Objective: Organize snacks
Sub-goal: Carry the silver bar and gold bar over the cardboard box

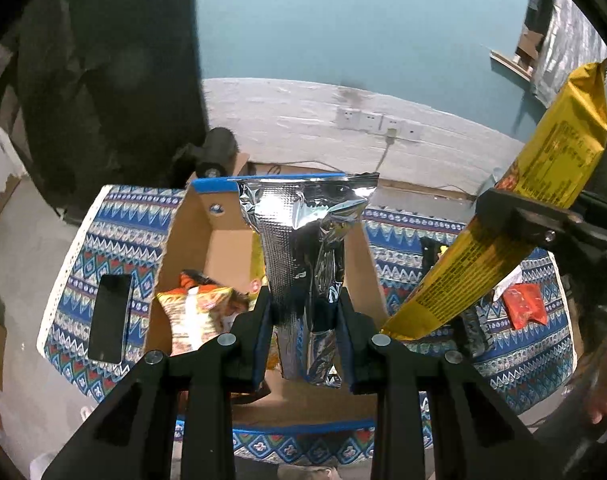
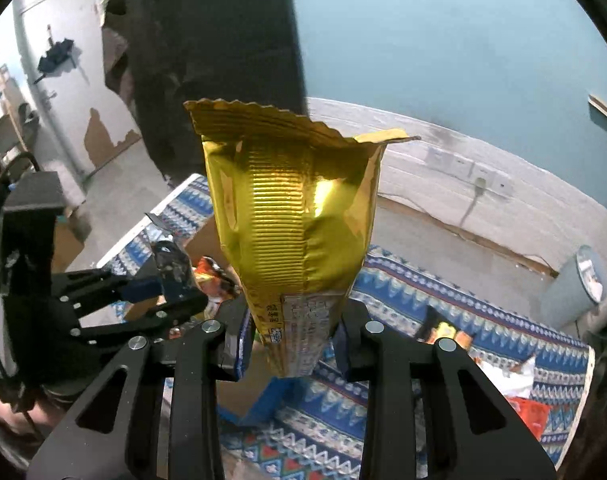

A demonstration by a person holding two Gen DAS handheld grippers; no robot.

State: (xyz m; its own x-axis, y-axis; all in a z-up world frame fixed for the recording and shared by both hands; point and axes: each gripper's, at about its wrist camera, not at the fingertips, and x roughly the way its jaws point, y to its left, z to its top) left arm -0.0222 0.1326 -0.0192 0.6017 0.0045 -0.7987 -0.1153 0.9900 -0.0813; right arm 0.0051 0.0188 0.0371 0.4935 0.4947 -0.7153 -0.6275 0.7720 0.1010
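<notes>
From the left wrist camera, the left gripper has its two black fingers pressed tight on a crinkled silver foil snack pouch, which stands upright between the blue pads with its sealed top edge flared wide. Below it sits an open brown cardboard box with blue tape along its rim, resting on a blue, white and red zigzag-patterned cloth. Inside the box, against its left wall, lies an orange and white printed snack bag. A black phone lies flat on the cloth near the cloth's left edge, just beside the box. On the right, the right gripper reaches in, closed around a long gold foil snack packet that slants above the box's right wall. A small red-orange packet lies on the cloth toward the cloth's right edge.

From the right wrist camera, the right gripper clamps the gold foil snack packet by its lower end, its serrated top pointing up. The left gripper shows at the left, pinching the silver pouch over the cardboard box. The patterned cloth spreads beneath, with more loose packets toward its right edge. A pale grey bin stands on the floor beyond the cloth's right corner.
</notes>
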